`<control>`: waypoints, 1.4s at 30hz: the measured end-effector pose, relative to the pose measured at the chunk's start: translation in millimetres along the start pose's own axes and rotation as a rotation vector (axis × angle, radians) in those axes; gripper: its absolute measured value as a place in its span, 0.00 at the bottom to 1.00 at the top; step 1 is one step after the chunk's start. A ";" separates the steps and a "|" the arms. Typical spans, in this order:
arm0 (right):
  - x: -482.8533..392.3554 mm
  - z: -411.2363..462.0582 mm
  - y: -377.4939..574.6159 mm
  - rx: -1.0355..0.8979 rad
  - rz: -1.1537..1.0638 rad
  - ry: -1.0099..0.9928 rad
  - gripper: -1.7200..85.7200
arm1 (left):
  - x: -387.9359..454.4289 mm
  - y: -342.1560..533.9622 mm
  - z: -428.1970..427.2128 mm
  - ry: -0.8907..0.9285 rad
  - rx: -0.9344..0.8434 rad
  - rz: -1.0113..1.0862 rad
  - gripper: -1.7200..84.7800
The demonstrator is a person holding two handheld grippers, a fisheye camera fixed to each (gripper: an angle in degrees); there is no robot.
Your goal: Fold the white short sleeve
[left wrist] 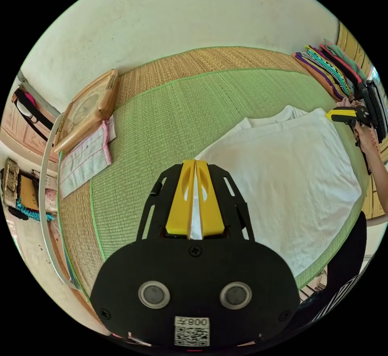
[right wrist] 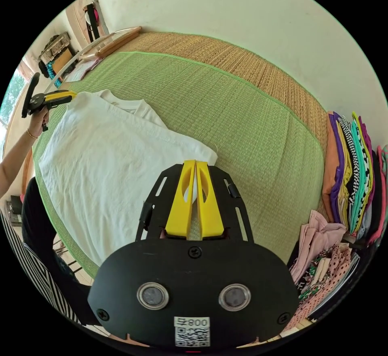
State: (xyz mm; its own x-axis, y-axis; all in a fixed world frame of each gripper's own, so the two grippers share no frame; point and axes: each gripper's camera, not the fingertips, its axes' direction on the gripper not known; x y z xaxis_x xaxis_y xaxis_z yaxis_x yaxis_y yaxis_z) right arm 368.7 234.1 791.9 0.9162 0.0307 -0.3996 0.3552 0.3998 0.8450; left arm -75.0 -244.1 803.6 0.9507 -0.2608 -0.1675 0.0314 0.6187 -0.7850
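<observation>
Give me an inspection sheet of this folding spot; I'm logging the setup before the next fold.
Surface: green woven mat, flat.
Job's things: white short sleeve spread on the mat, partly folded.
Clutter: striped cloth and tan clock-like object at one edge; folded clothes stack and loose patterned garments at the other.
Grippers: left gripper and right gripper each shut on a shirt corner.
Cables: nothing seen.
Surroundings: pale wall.
</observation>
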 end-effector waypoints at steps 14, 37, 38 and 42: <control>52.0 6.2 27.2 0.023 0.126 -0.107 0.02 | -21.0 35.9 -17.2 0.308 0.079 0.024 0.02; 117.6 21.5 71.6 0.014 0.153 -0.188 0.02 | -78.7 73.7 37.4 0.059 -0.075 -0.019 0.02; 123.0 21.8 74.2 0.009 0.159 -0.202 0.03 | -84.9 75.7 34.4 0.084 -0.072 -0.039 0.02; 145.5 11.0 101.3 0.080 0.218 -0.313 0.04 | -96.3 103.1 17.1 0.221 0.000 -0.077 0.02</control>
State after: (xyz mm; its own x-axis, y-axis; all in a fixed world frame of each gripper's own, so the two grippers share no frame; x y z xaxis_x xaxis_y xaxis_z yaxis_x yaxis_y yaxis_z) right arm 540.0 269.0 823.3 0.9797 -0.1789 -0.0900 0.1476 0.3417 0.9281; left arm -158.0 -142.5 749.0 0.8551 -0.4629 -0.2334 0.1013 0.5907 -0.8005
